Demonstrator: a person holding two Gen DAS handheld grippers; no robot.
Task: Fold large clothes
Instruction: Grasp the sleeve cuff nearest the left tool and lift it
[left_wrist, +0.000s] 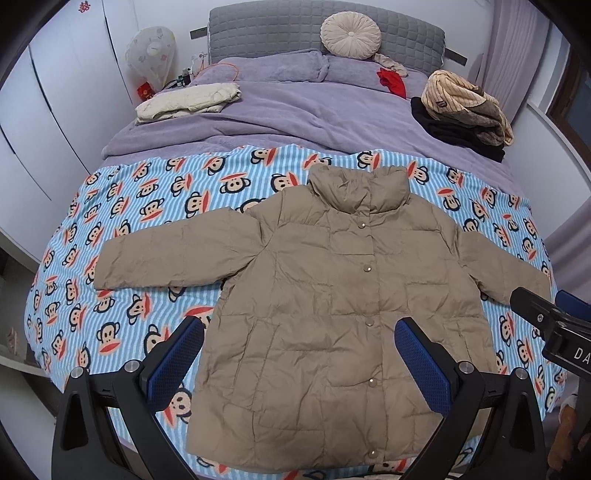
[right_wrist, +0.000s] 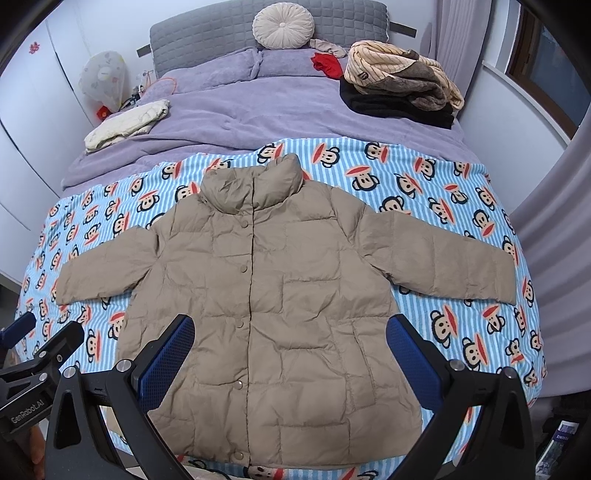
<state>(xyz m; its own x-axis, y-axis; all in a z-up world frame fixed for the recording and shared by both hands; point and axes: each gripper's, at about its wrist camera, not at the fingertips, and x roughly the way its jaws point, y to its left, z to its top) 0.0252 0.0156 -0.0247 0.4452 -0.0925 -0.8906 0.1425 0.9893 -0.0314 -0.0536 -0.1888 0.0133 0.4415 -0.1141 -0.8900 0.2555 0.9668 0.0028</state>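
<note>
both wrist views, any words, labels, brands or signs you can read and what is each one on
"GenRobot.AI": white print on the left gripper's black body, right wrist view.
"DA": cut off at the frame edge, on the right gripper's black body, left wrist view.
Dark patch on the striped beige garment: too small to read.
Red character decal on the wardrobe: too blurred to read.
Booklet by the bed: unreadable.
</note>
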